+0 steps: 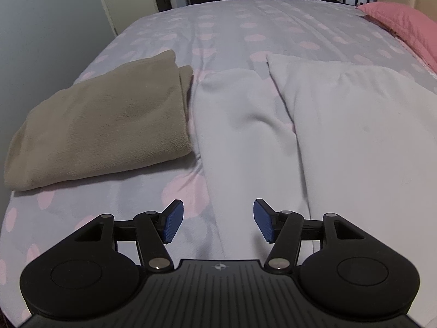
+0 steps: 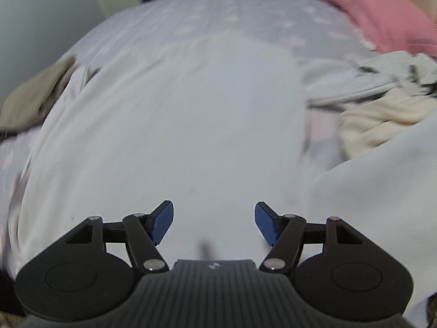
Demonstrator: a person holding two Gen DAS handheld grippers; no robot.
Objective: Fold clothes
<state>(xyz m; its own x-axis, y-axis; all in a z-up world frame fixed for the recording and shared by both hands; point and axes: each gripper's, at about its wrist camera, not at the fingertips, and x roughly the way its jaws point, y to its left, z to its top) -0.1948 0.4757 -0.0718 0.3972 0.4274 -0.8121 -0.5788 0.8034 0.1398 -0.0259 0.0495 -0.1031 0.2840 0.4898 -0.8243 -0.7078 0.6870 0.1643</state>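
White garment (image 1: 273,125) — spread flat mid-bed, near front edge, unfolded. Tan garment (image 1: 103,125) — folded, done, by left edge. Heap (image 2: 382,104) toward right edge, below pink pillow (image 2: 382,11) — pending. Left gripper (image 1: 218,222), right gripper (image 2: 214,222): wide, empty, above white cloth.

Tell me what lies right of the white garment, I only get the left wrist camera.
Observer: A loose pile of unfolded clothes lies right of the white garment, on the near side of the pink pillow.
Operator: And my right gripper?
Observer: The right gripper is over the white garment, jaws open, nothing between them.
Operator: What is in the pile?
Observer: A cream piece lies in front; the rest is too blurred to tell.
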